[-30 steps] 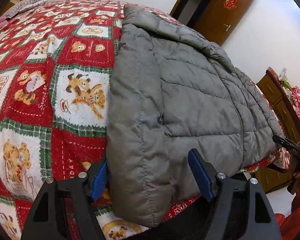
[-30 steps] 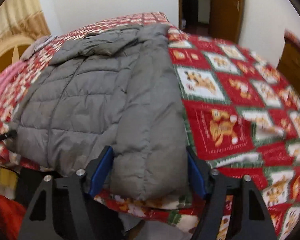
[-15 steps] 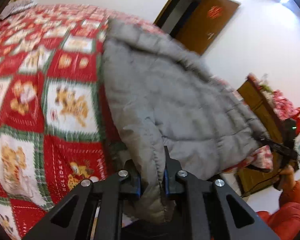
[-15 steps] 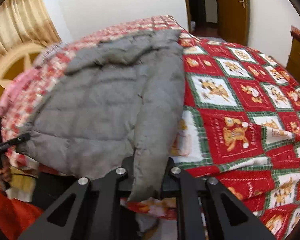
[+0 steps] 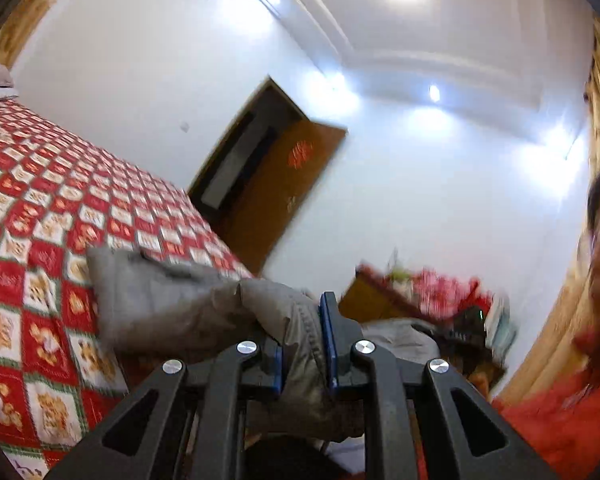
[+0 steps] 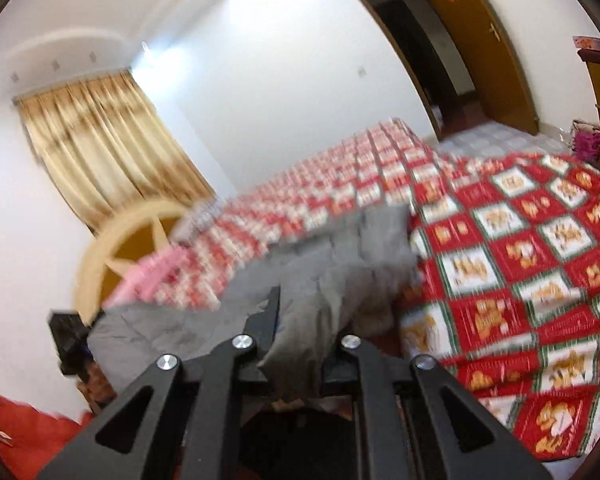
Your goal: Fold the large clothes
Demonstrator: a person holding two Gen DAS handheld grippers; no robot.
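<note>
Both tongs clamped tight on the grey puffer jacket (image 5: 172, 304): left tongs (image 5: 303, 354) pinching a bunched edge, right tongs (image 6: 300, 344) gripping another fold. Lifted at the near end, far part draped on the bed (image 6: 520, 264) with its red bear quilt. Pretty blurry all round, wooden door (image 5: 276, 184) behind.

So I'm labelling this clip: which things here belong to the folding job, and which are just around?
In the job:
- grey quilted puffer jacket
- left gripper, shut on its hem
- right gripper, shut on its hem
- red patchwork bear bedspread, the work surface

Just around:
- brown wooden door
- beige pleated curtain
- pink pillow
</note>
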